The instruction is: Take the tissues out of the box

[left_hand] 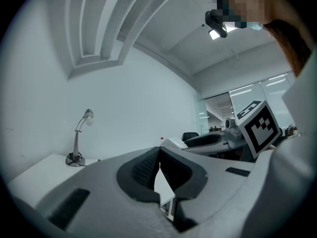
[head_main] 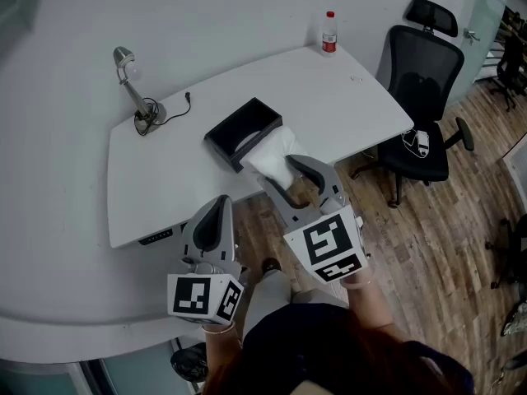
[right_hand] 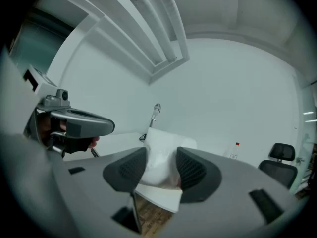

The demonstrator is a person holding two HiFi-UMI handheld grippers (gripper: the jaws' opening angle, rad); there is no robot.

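Note:
A black tissue box (head_main: 240, 127) lies open on the white table (head_main: 346, 105). A white wad of tissues (head_main: 276, 148) bulges out at the box's near right side, over the table's front edge. My right gripper (head_main: 278, 171) is shut on that wad. In the right gripper view the tissues (right_hand: 159, 157) fill the gap between the two dark pads (right_hand: 190, 170). My left gripper (head_main: 221, 202) is raised in front of the table edge, left of the right one and apart from the box. Its jaws (left_hand: 158, 155) meet at the tips with nothing between them.
A desk lamp (head_main: 128, 74) with its cable stands at the table's back left. A small bottle with a red cap (head_main: 329, 33) stands at the back right corner. A black office chair (head_main: 422, 72) is on the wooden floor to the right.

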